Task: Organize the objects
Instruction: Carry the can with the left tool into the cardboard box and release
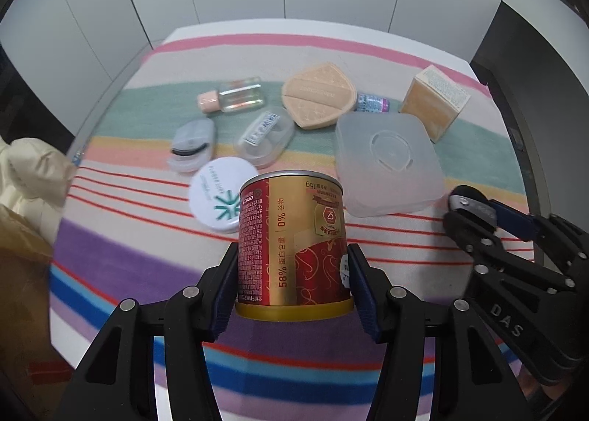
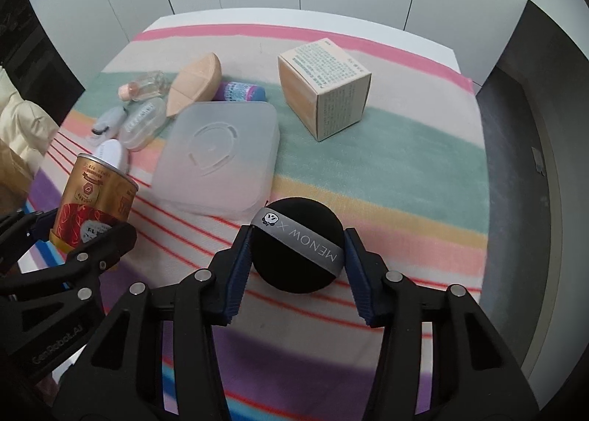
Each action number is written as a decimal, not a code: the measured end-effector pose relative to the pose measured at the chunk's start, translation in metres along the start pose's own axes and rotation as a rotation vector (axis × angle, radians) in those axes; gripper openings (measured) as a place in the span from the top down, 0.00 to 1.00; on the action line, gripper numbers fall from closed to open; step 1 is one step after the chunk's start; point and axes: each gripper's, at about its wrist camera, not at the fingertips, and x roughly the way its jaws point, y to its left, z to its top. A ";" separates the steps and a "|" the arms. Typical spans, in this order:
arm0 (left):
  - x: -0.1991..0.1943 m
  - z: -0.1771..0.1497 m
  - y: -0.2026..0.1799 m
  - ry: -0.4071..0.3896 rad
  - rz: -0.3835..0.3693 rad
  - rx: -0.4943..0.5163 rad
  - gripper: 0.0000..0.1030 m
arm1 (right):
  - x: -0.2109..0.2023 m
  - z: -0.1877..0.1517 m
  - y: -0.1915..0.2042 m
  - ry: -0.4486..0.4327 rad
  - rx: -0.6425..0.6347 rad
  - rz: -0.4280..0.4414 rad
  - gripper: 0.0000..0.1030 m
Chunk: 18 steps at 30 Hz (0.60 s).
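Observation:
My left gripper (image 1: 292, 259) is shut on a red and gold can (image 1: 292, 240), held upright over the striped cloth; the can also shows in the right wrist view (image 2: 92, 207). My right gripper (image 2: 298, 244) is shut on a black round powder puff (image 2: 294, 262) with a grey "MENOW" band, just above the cloth. The right gripper shows at the right edge of the left wrist view (image 1: 475, 207). Behind lie a frosted square plastic box (image 1: 386, 163) (image 2: 217, 159) and a white round compact (image 1: 222, 194).
On the striped cloth (image 2: 405, 148): a beige carton (image 2: 325, 87) (image 1: 434, 100), a beige shield-shaped sponge (image 1: 318, 95), a small glass bottle (image 1: 235, 95), a clear case (image 1: 265, 137), an eyelash case (image 1: 193, 143), a purple tube (image 2: 243, 91). Cream fabric (image 1: 33, 178) lies at left.

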 end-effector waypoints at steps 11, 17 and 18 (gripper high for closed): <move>-0.068 -0.012 0.021 -0.058 -0.004 -0.032 0.45 | -0.067 -0.006 0.011 -0.015 0.050 0.020 0.51; -0.118 -0.022 0.035 -0.107 -0.003 -0.035 0.45 | -0.110 -0.015 0.012 -0.048 0.093 0.016 0.51; -0.124 -0.024 0.037 -0.115 -0.002 -0.033 0.45 | -0.116 -0.016 0.012 -0.056 0.093 0.013 0.51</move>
